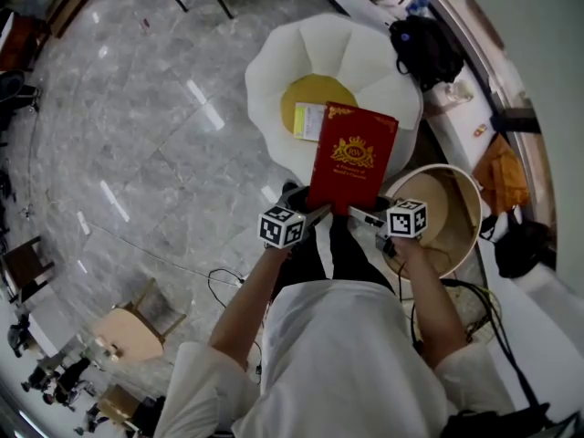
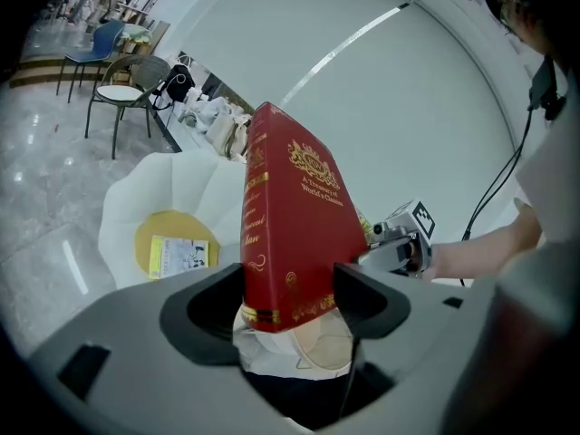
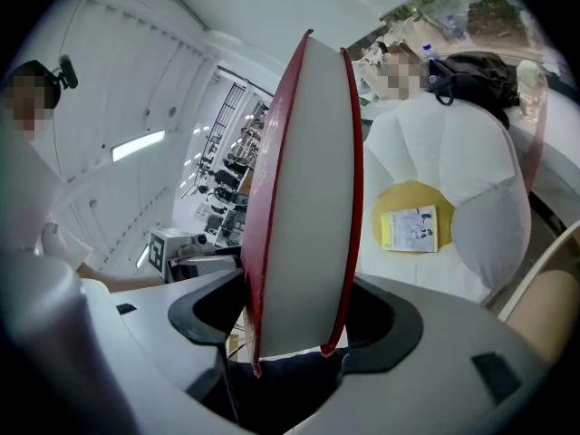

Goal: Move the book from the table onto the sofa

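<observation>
A thick red book [image 1: 351,158] with gold print hangs in the air in front of me, held at its near bottom corners by both grippers. My left gripper [image 1: 315,213] is shut on the spine side [image 2: 290,234], and my right gripper [image 1: 365,215] is shut on the page-edge side [image 3: 304,198]. Below and beyond the book stands the sofa [image 1: 274,71], a white flower-shaped seat with a yellow round centre [image 1: 315,91]. On that centre lies a yellow booklet [image 1: 308,119]. The book tilts away from me, over the sofa's near edge.
A round wooden table [image 1: 470,199] stands at my right, beside the sofa. A black bag [image 1: 427,48] lies behind the sofa on a white ledge. Cables run over the marble floor [image 1: 137,153] near my feet. Chairs stand far off at the left.
</observation>
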The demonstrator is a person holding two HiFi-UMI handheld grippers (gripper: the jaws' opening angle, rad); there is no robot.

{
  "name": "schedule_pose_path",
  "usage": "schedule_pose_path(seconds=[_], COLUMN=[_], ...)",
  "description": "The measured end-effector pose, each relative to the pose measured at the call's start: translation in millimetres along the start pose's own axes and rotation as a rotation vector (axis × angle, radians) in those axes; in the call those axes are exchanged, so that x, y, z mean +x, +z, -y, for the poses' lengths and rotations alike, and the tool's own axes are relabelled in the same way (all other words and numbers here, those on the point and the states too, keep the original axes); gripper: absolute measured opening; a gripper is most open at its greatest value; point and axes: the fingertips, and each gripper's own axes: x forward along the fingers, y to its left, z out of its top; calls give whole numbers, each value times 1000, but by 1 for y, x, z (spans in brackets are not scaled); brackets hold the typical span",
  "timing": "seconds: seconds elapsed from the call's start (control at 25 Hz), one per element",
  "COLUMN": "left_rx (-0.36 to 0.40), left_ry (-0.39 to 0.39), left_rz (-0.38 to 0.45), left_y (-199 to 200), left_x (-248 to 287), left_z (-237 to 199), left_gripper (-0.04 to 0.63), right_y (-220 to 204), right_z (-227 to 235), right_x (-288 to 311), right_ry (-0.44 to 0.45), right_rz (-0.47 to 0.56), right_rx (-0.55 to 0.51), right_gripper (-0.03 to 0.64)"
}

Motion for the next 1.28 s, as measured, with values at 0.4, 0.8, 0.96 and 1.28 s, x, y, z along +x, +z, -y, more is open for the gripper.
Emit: schedule_pose_path(seconds=[0.4,0.8,0.96,1.28], left_rx=[9,-50,-59,-78], left_ry=[-25,-13,-9,-18], left_rz=[-26,-45,-62,-95], left_y=[-1,-41,-59,-94], left_x=[56,138,164,214], left_z=[-62,-132,-161,-229], left_gripper=[310,310,310,310], right_y=[13,1,-9,-27], right_z=[67,167,203,272], right_x=[43,89,111,165], right_ry=[-22,-42,-37,-53], right_rz=[-13,-76,-76,-57], right_rx=[11,11,45,88], right_gripper=[342,341,342,342])
